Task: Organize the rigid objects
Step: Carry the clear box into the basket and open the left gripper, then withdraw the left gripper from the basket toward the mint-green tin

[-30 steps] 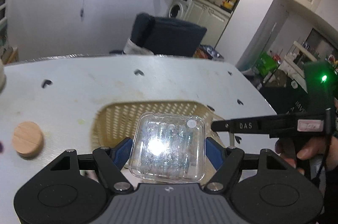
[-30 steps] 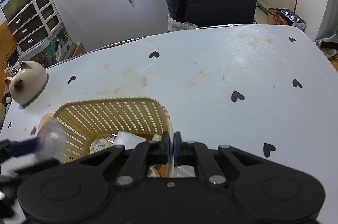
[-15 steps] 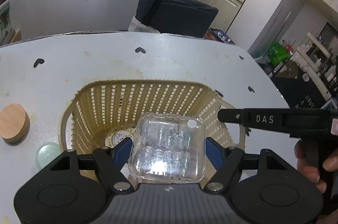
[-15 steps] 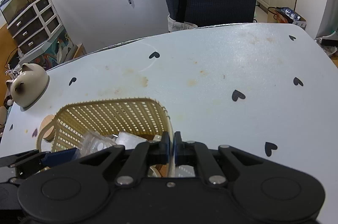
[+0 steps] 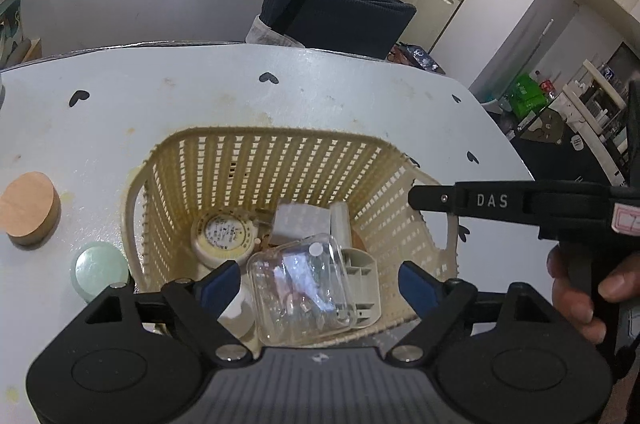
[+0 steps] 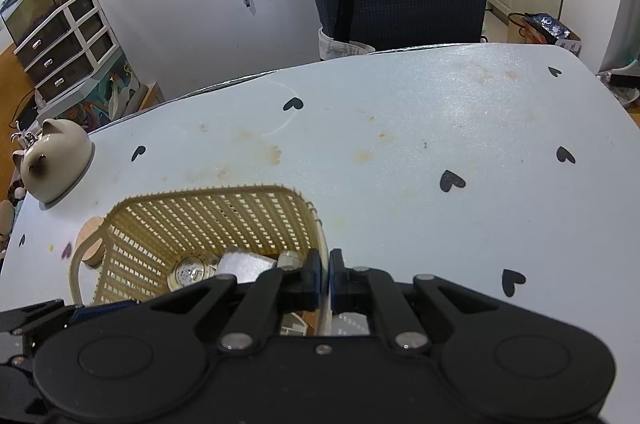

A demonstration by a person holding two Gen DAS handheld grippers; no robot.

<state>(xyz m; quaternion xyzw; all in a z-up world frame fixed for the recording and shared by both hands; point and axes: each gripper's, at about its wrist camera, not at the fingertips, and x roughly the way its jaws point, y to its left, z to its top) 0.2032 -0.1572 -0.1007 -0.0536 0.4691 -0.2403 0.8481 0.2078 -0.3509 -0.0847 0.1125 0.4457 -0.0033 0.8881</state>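
A beige lattice basket (image 5: 272,160) stands on the white table. My left gripper (image 5: 320,282) hovers open over its near side. A clear plastic case (image 5: 302,288) lies tilted inside the basket between the blue pads, touching neither. Also inside are a round tin (image 5: 224,236), a grey block (image 5: 300,220) and a grey plastic part (image 5: 362,276). My right gripper (image 6: 325,274) is shut on the basket's right rim (image 6: 322,244). It also shows in the left wrist view as a black arm (image 5: 500,202).
A wooden disc (image 5: 28,210) and a pale green disc (image 5: 98,270) lie on the table left of the basket. A cat-shaped ceramic piece (image 6: 54,160) sits at the table's far left. A dark chair (image 6: 400,8) stands behind the table.
My left gripper moved over the basket, tilted down and opened. The clear case left its pads and now lies in the basket. The right gripper stayed clamped on the rim.
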